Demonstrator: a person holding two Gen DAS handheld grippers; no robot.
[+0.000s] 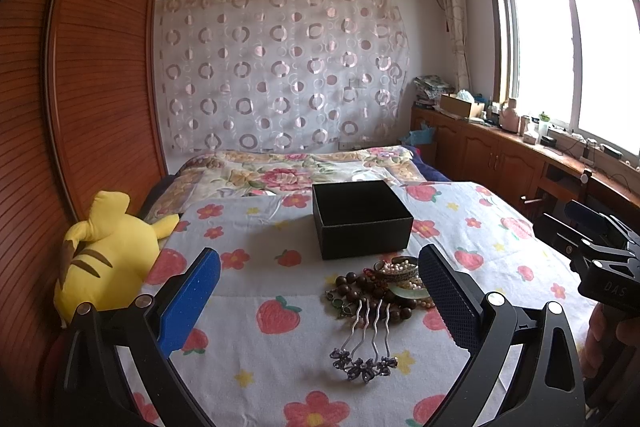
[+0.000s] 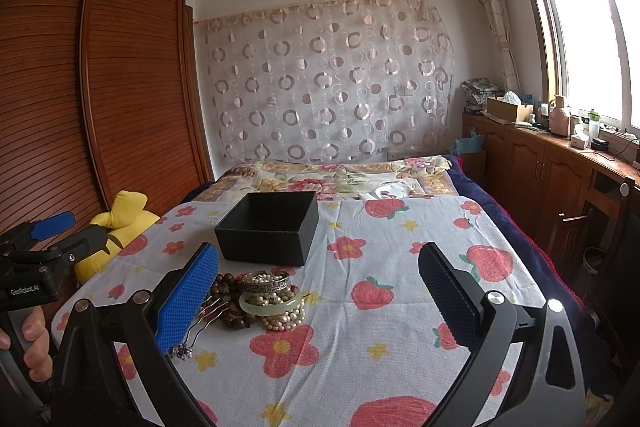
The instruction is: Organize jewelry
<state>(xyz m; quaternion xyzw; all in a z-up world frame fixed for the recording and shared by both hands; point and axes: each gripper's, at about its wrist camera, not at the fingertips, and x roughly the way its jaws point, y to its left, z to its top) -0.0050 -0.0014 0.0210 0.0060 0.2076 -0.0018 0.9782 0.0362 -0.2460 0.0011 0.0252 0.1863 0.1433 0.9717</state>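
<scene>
A louvred wooden wardrobe (image 1: 100,67) stands at nine o'clock, a circle-print curtain (image 1: 280,71) at twelve, and a bright window (image 1: 568,51) above low cabinets (image 1: 480,151) at three.

A black square box (image 1: 362,219) sits open and upright on the flower-and-strawberry printed cloth (image 1: 248,239), its dark interior showing nothing inside from either view. Just in front of it, near but apart, lies a heap of jewelry (image 2: 260,299). In the heap: a strand of dark brown wooden beads (image 1: 360,285), a pale green jade bangle (image 2: 270,305) resting on cream pearl strands (image 2: 284,319), and an engraved metal cuff (image 2: 266,283) on top. A silver hair comb (image 1: 366,341) with 4 wavy prongs lies flat at the heap's near edge, its purple flower-shaped stones pointing away from the box.
</scene>
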